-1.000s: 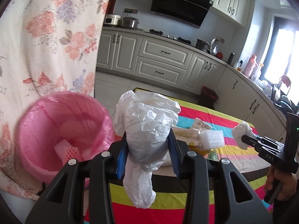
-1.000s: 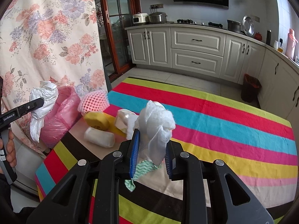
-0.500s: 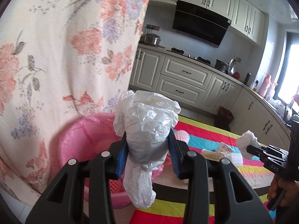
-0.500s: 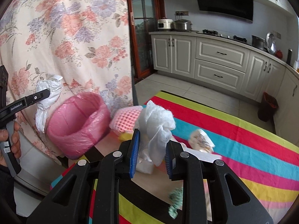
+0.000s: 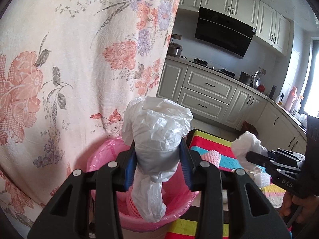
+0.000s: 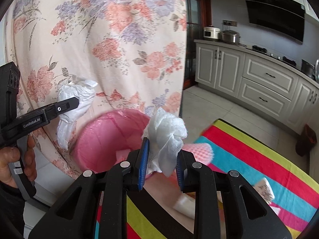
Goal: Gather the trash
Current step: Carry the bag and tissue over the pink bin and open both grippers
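The plastic bag (image 5: 157,139), gripped in the left tongs (image 5: 158,164), had swung from beside the pink bin (image 5: 103,159) to right above it. The right tongs (image 6: 161,159), clamping a tissue wad (image 6: 169,131), had neared the bin too; both were ready to drop.

Floral curtain (image 5: 69,59), black range hood (image 5: 223,31), cream cabinets (image 5: 207,87), striped tablecloth (image 6: 249,149).
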A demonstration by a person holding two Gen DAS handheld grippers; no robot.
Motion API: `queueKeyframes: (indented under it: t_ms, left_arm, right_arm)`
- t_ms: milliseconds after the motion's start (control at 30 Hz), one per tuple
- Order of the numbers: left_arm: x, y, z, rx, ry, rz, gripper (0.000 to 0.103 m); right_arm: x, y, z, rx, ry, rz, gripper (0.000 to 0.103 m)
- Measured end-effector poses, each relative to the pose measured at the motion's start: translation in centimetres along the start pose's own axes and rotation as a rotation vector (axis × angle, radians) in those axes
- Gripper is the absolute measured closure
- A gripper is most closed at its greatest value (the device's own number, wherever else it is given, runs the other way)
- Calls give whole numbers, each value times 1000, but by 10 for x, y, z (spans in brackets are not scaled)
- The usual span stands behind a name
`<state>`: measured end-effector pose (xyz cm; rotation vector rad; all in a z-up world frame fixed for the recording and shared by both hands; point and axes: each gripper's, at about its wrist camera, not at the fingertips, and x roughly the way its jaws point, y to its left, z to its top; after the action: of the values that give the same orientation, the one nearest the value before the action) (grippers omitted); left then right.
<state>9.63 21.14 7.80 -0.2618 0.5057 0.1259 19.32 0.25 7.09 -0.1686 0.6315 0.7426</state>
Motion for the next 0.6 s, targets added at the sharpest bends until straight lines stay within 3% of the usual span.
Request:
queueKeyframes:
  t_ms: [300, 600]
  left_arm:
    - [-4, 21, 5, -16, -12, 18, 65]
    - [-5, 28, 6, -26, -15, 19, 65]
  right_arm:
    - [45, 41, 17, -52, 30, 64, 78]
    - [78, 58, 16, -59, 75, 86, 77]
